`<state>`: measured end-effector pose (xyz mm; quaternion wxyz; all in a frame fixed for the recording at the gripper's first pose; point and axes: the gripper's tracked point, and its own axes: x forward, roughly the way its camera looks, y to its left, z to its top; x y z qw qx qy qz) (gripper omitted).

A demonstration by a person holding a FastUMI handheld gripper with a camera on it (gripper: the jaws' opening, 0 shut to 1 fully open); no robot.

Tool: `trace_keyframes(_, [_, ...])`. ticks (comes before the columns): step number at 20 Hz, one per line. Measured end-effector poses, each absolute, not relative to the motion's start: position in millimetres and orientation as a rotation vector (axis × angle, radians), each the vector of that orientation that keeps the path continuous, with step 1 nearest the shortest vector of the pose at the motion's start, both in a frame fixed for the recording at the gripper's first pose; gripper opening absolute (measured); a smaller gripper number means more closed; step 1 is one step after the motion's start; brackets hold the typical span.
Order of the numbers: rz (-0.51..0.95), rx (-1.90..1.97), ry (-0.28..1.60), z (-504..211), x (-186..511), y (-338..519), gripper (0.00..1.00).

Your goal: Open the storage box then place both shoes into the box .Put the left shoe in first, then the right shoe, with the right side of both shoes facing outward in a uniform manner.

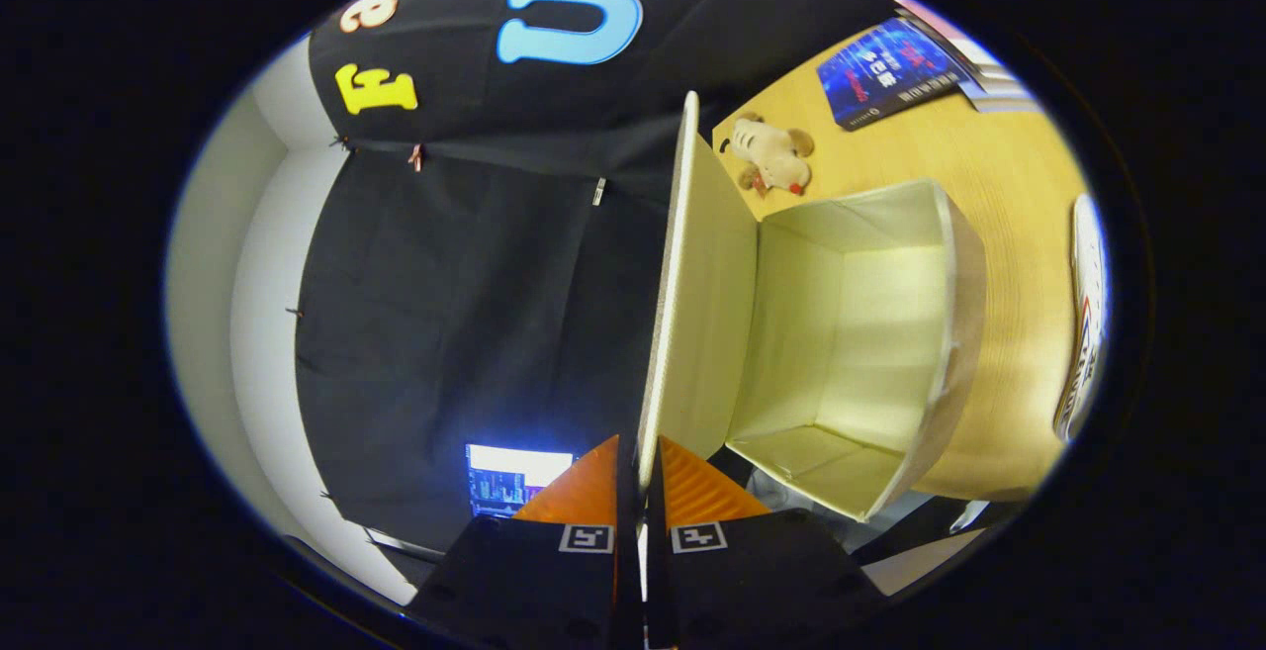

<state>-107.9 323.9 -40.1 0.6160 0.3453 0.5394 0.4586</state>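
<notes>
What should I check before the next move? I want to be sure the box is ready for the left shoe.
1. Lid grip: ok. The gripper has both fingers closed on the edge of the lid.
2. Lid open: ok. It stands raised, clear of the storage box opening.
3. Box interior free: ok. No item shows inside.
4. Shoe within reach: cannot tell. A shoe lies on the table beyond the box; which shoe is unclear.
5. Clutter near box: ok. The plush toy and books lie apart from it.
</notes>
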Motion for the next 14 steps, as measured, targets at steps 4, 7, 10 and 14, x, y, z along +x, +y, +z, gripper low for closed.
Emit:
trace_keyframes(4, [1.099,0.777,1.252,-19,-110,376,0.07])
trace_keyframes(7, [1.116,0.77,1.272,-11,-111,415,0.07])
trace_keyframes(10, [1.116,0.753,1.278,-11,-114,455,0.07])
trace_keyframes(14, [1.1,0.719,1.305,-26,-122,504,0.07])
